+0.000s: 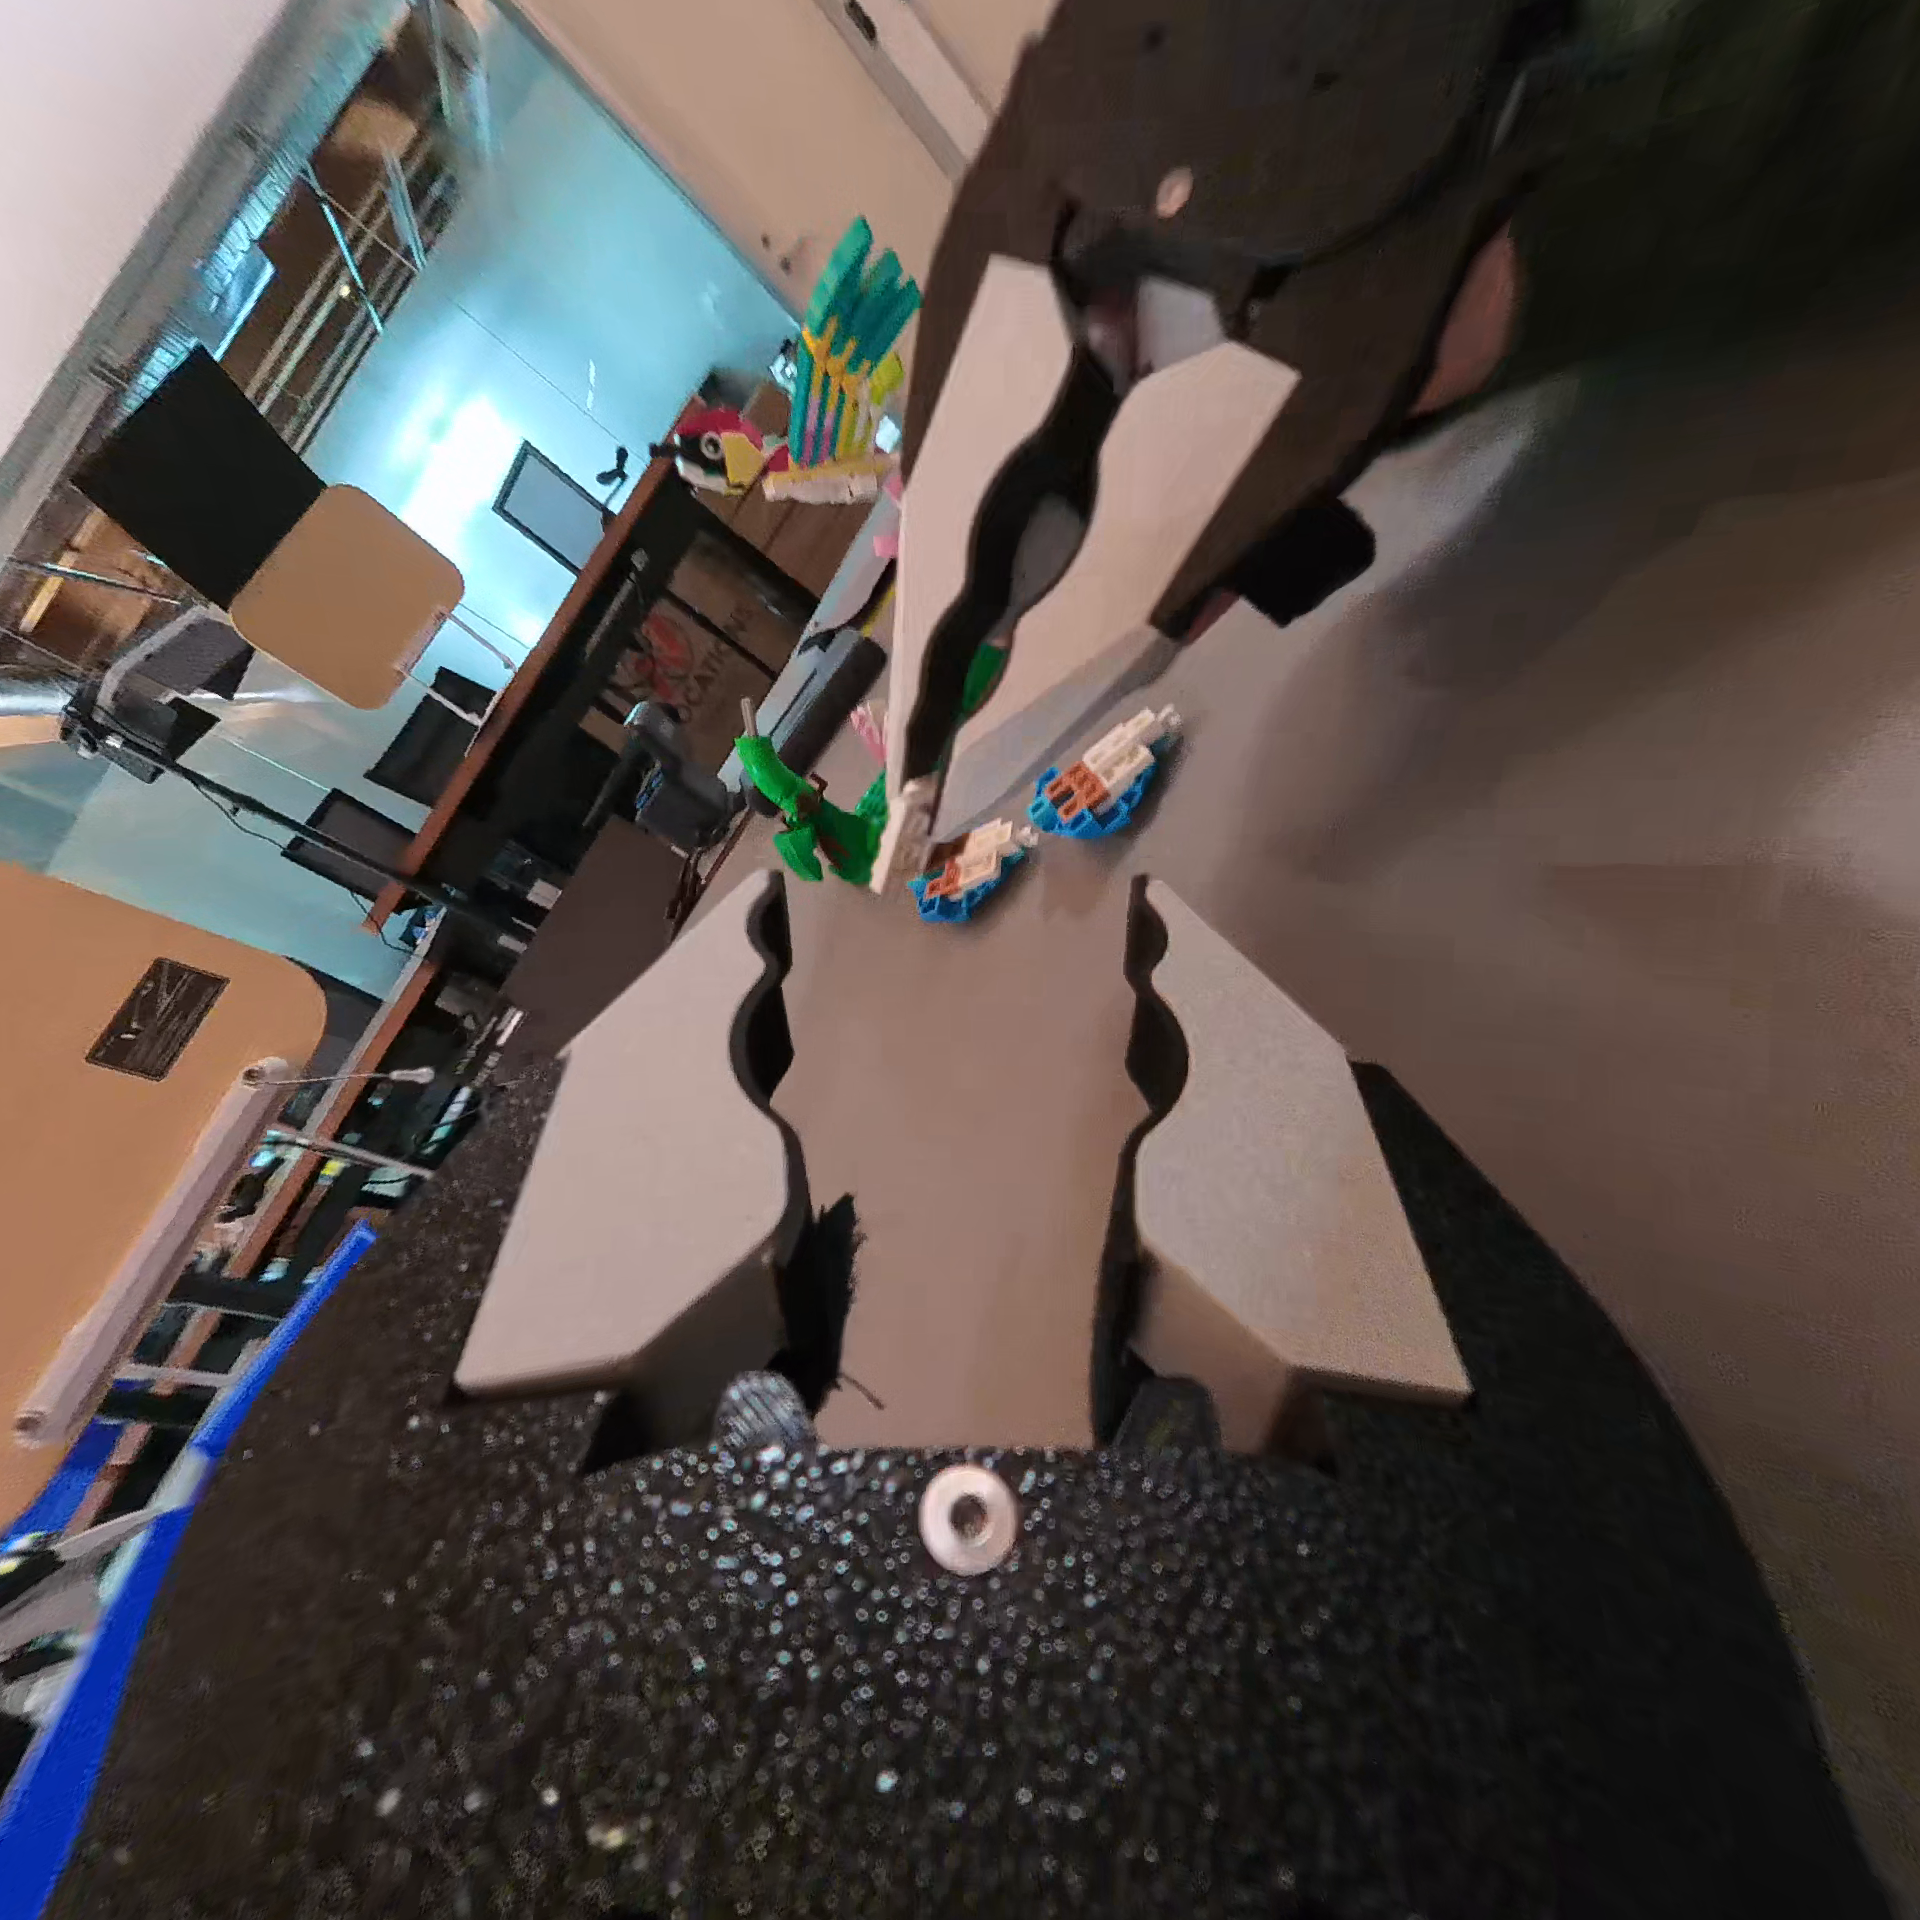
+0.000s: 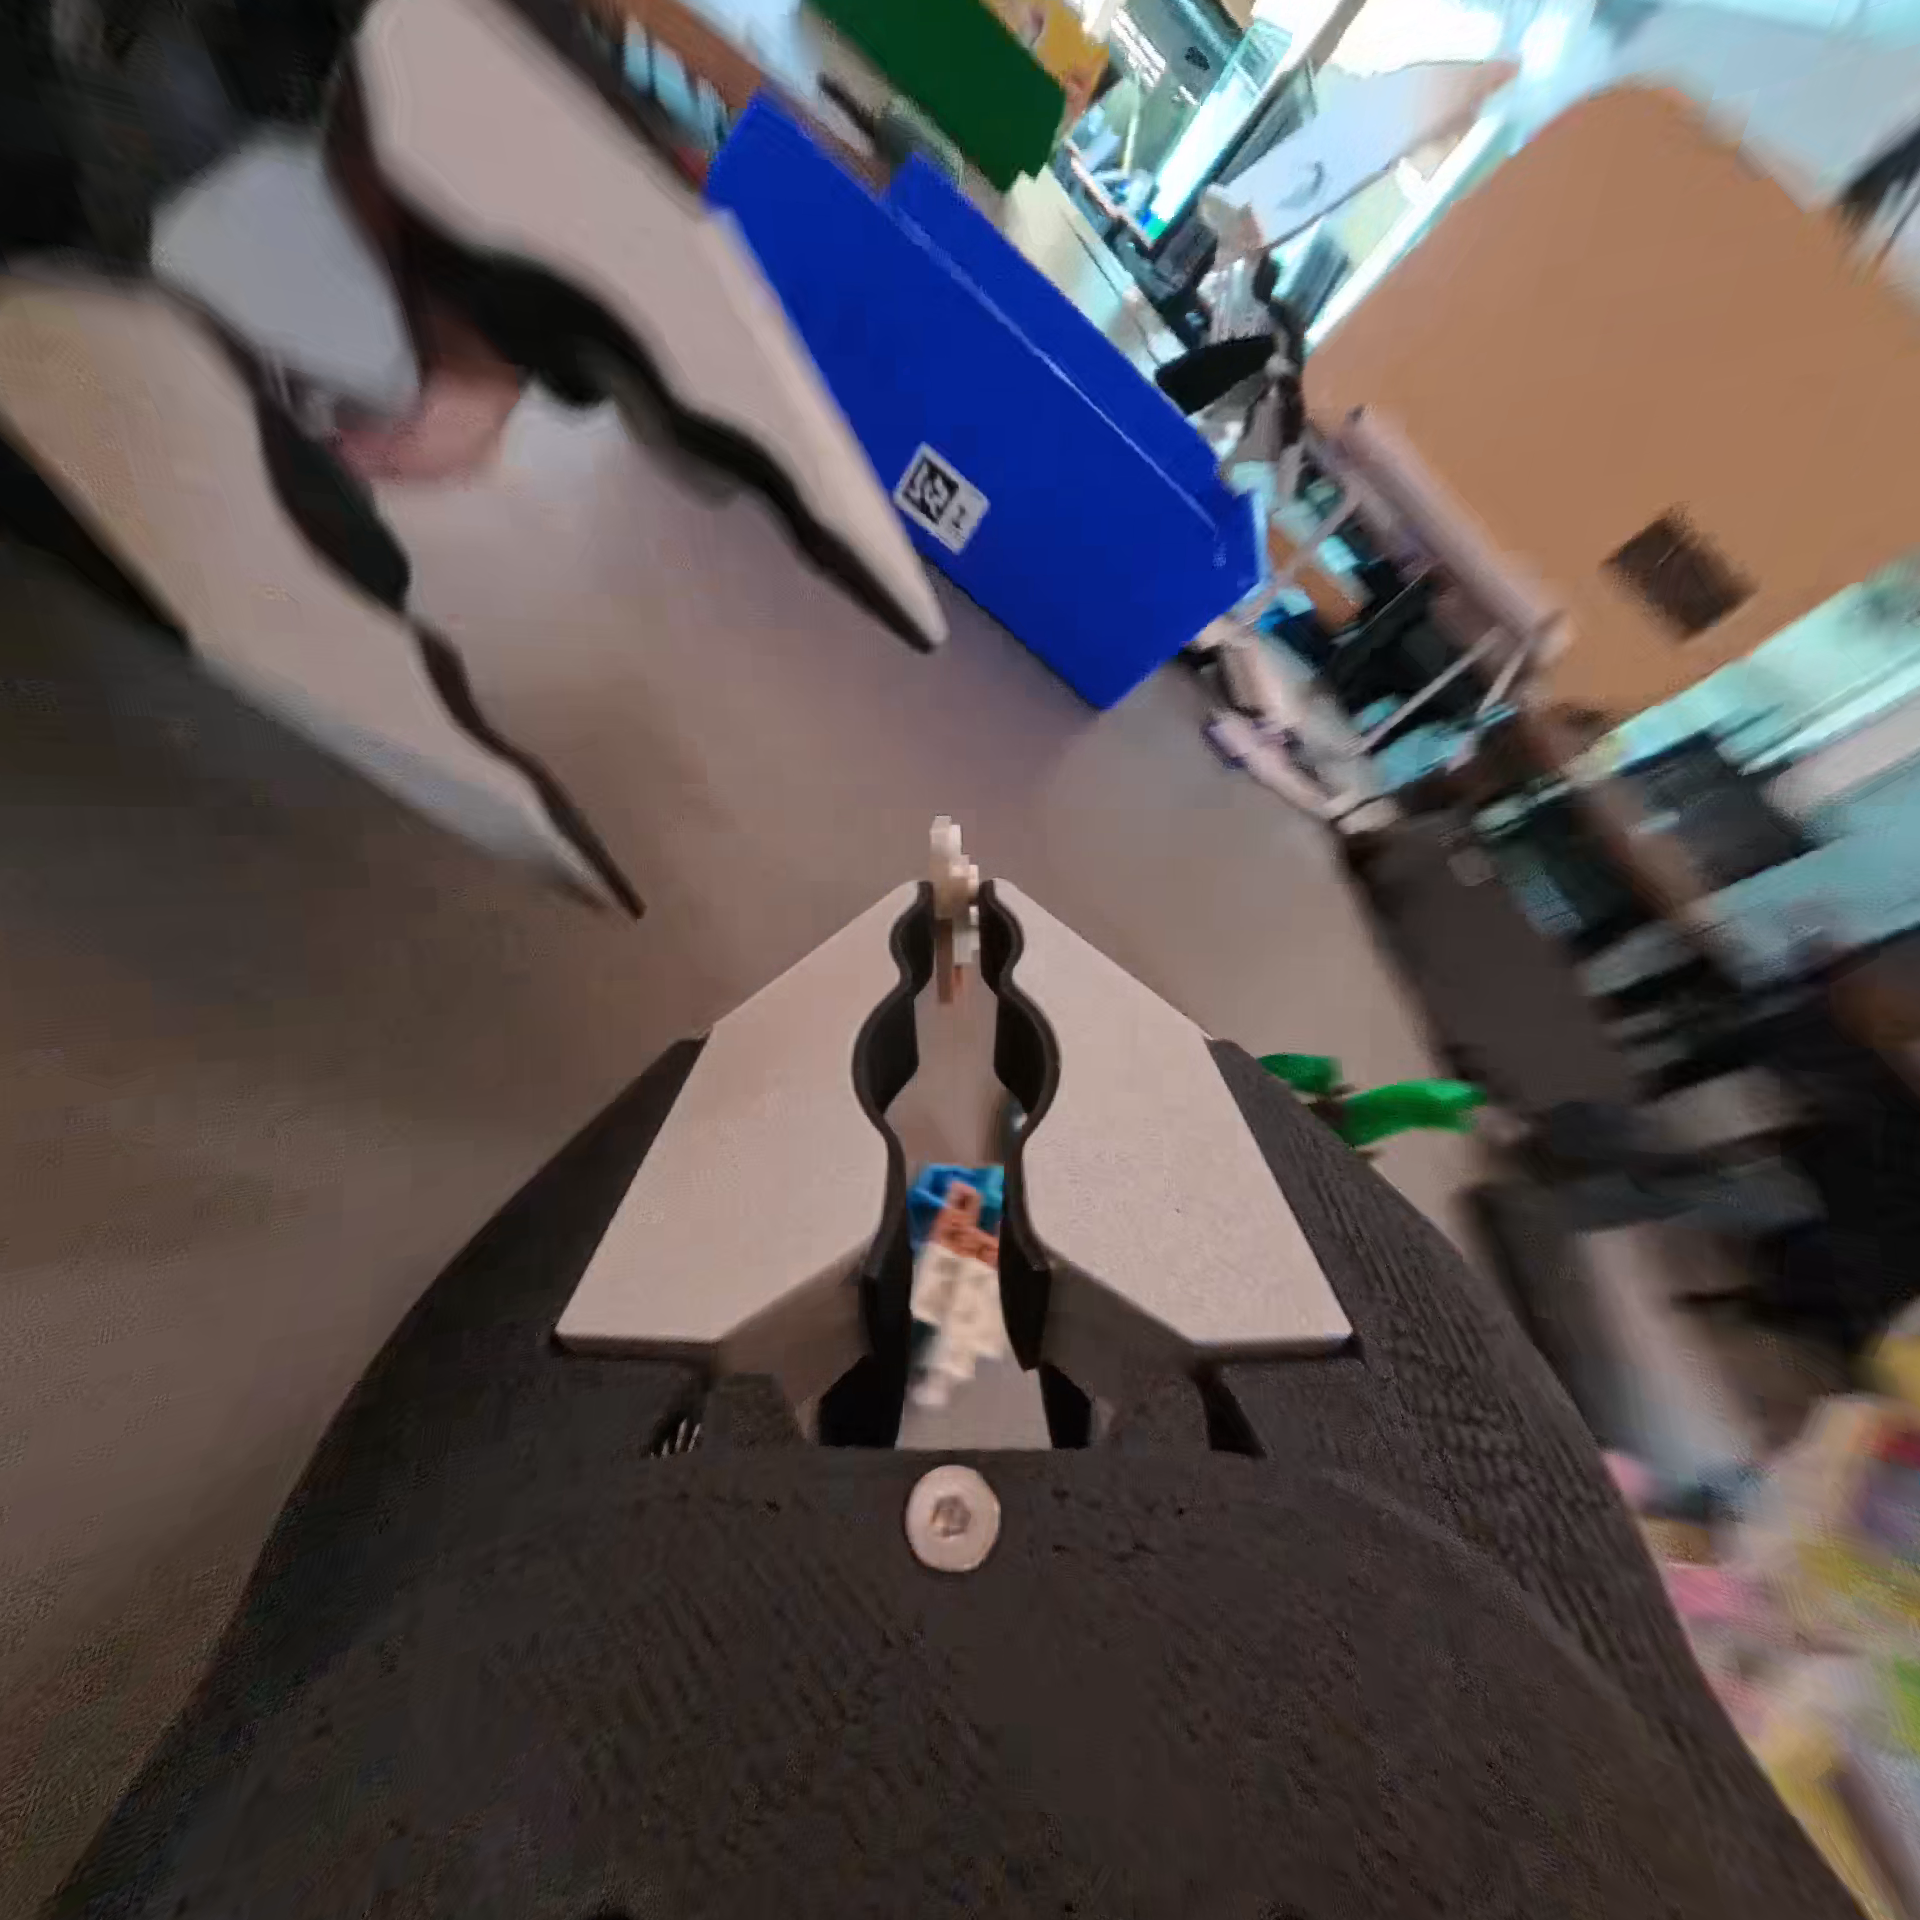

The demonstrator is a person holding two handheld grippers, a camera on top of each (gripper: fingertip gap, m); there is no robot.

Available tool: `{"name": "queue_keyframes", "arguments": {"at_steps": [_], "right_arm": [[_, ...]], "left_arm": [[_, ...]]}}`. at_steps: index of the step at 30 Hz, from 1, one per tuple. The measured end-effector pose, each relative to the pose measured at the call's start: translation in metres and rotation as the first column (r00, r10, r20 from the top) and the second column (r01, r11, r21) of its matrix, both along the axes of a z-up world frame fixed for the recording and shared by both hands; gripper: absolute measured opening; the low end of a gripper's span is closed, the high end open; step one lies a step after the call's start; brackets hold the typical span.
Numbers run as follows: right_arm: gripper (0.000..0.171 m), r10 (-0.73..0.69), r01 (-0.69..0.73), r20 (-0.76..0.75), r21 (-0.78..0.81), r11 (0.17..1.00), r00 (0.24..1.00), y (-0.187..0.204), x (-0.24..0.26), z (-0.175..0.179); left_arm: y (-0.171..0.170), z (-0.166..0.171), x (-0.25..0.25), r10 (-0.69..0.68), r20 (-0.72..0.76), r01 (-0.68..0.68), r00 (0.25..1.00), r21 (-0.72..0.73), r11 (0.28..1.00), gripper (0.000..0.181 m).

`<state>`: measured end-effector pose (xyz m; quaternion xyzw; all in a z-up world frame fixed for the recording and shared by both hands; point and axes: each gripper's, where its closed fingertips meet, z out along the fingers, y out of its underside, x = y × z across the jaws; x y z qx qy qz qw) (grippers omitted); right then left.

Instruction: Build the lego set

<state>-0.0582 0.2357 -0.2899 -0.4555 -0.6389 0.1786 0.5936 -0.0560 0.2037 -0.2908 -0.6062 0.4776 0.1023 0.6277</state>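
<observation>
right claw (image 2: 951, 914) pinching a small white brick piece (image 2: 954, 878) at its tips, low over the tabletop (image 2: 260, 1039). left claw (image 1: 956, 914) spread, empty, near two blue-and-white brick models (image 1: 966, 868).

White coded sticker (image 2: 940, 497) on blue bin (image 2: 997, 395); blurred print on cardboard box (image 1: 698, 639).

Grey tabletop (image 1: 1558, 935), glass partition (image 1: 499, 343), perhaps blurred desks (image 2: 1662, 883) behind
</observation>
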Motion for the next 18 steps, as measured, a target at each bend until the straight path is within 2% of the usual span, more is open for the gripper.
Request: {"name": "queue_keyframes", "arguments": {"at_steps": [2, 3, 7, 11, 13, 14, 18], "right_arm": [[0.006, 0.004, -0.025, 0.089, 0.241, 0.97, 0.996, -0.009, -0.003, -0.005], [0.006, 0.011, -0.05, 0.123, 0.32, 0.946, 0.992, -0.015, -0.006, -0.008], [0.005, 0.029, -0.13, 0.203, 0.509, 0.851, 0.979, -0.029, -0.01, -0.018], [0.005, 0.051, -0.159, 0.218, 0.513, 0.844, 0.975, -0.033, -0.01, -0.02], [0.005, 0.068, -0.182, 0.237, 0.501, 0.846, 0.969, -0.035, -0.011, -0.026], [0.005, 0.07, -0.175, 0.223, 0.492, 0.853, 0.972, -0.035, -0.012, -0.025], [0.022, 0.023, -0.089, 0.159, 0.425, 0.901, 0.987, -0.022, -0.01, -0.016]], "left_arm": [[0.0, -0.005, -0.002, 0.013, -0.102, -0.012, 0.995, 0.009, 1.0, 0.053], [0.001, -0.007, -0.004, 0.028, -0.155, -0.025, 0.988, 0.021, 0.999, 0.048], [0.002, -0.023, -0.007, 0.059, -0.316, -0.054, 0.947, 0.025, 0.998, 0.031], [0.005, -0.031, -0.006, 0.073, -0.391, -0.06, 0.917, 0.046, 0.997, 0.022], [0.007, -0.029, -0.009, 0.104, -0.422, -0.075, 0.901, 0.084, 0.994, 0.004], [0.007, -0.029, -0.01, 0.11, -0.431, -0.078, 0.895, 0.092, 0.993, 0.004], [0.012, -0.028, -0.019, 0.148, -0.339, -0.146, 0.929, 0.033, 0.989, 0.004]]}}
